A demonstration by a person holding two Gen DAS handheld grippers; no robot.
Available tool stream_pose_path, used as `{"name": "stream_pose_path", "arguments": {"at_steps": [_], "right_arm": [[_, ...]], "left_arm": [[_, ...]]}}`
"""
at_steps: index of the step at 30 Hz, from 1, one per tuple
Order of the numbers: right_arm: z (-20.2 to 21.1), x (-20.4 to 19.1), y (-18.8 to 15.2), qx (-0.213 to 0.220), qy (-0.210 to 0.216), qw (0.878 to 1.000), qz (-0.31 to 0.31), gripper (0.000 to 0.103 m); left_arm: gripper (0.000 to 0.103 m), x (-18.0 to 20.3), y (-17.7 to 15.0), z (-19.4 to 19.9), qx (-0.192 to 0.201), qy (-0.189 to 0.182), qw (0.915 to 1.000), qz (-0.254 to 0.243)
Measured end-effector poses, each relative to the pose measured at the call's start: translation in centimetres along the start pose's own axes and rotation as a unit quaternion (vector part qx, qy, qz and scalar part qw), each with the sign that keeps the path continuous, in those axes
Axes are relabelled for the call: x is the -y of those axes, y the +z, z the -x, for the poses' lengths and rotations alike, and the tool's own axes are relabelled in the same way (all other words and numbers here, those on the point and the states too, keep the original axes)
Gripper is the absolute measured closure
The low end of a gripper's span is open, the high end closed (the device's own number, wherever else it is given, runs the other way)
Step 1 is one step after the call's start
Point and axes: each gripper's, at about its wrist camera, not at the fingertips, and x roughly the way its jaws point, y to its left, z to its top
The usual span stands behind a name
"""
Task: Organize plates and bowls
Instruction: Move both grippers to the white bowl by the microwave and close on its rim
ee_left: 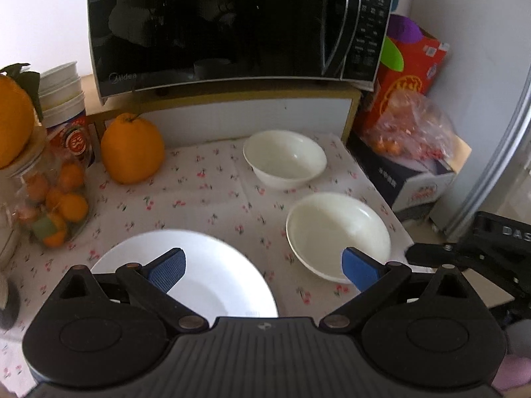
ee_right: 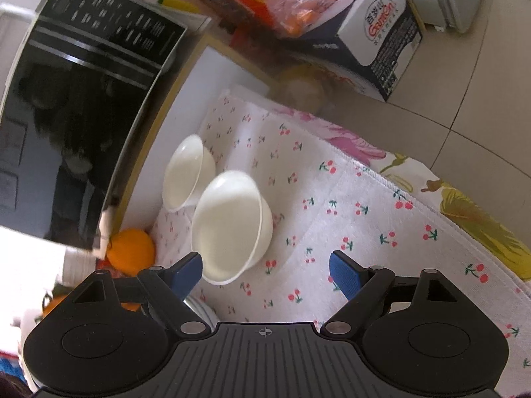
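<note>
The plate lies near left on the worktop, the near bowl to its right, the far bowl beyond. All look like glazed ceramic: stiff, slippery, breakable, best pinched at the rim. The left gripper and the right gripper hover spread, holding nothing. A cherry-print cloth covers the worktop; a microwave stands behind in a cramped corner.

"Midea" stands on the microwave door at seven o'clock; "DAS" on a black gripper part at three; "GamOn", roughly, on the box at one.
</note>
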Motion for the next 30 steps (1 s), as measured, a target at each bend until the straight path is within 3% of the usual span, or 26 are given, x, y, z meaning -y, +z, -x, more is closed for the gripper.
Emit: {"name": "stream_pose_path", "arguments": {"at_steps": [4,8,14,26,30], "right_arm": [[-0.5,0.2,0.2,0.023,0.005,1.000,-0.016,0.018],[-1.2,0.4,0.5,0.038,0.006,0.999,-0.027,0.018],[-2.1,0.5,0.6,0.059,0.021,0.997,-0.043,0.023],[-4.8,0.5,0.1,0.055,0.011,0.997,-0.052,0.059],[-5.2,0.1,-0.3,0.052,0.009,0.998,-0.041,0.075]], "left_arm": [[0.015,-0.3,0.0,-1.7,0.014,-0.028,0.9995,0.002],[0.038,-0.2,0.2,-3.7,-0.004,-0.058,0.9983,0.006],[0.059,0.1,0.7,-5.5,-0.015,-0.091,0.9953,0.029],[0.080,-0.2,0.8,-7.7,-0.063,-0.114,0.9902,0.050],[0.086,-0.6,0.7,-7.8,-0.072,-0.122,0.9881,0.060]]}}
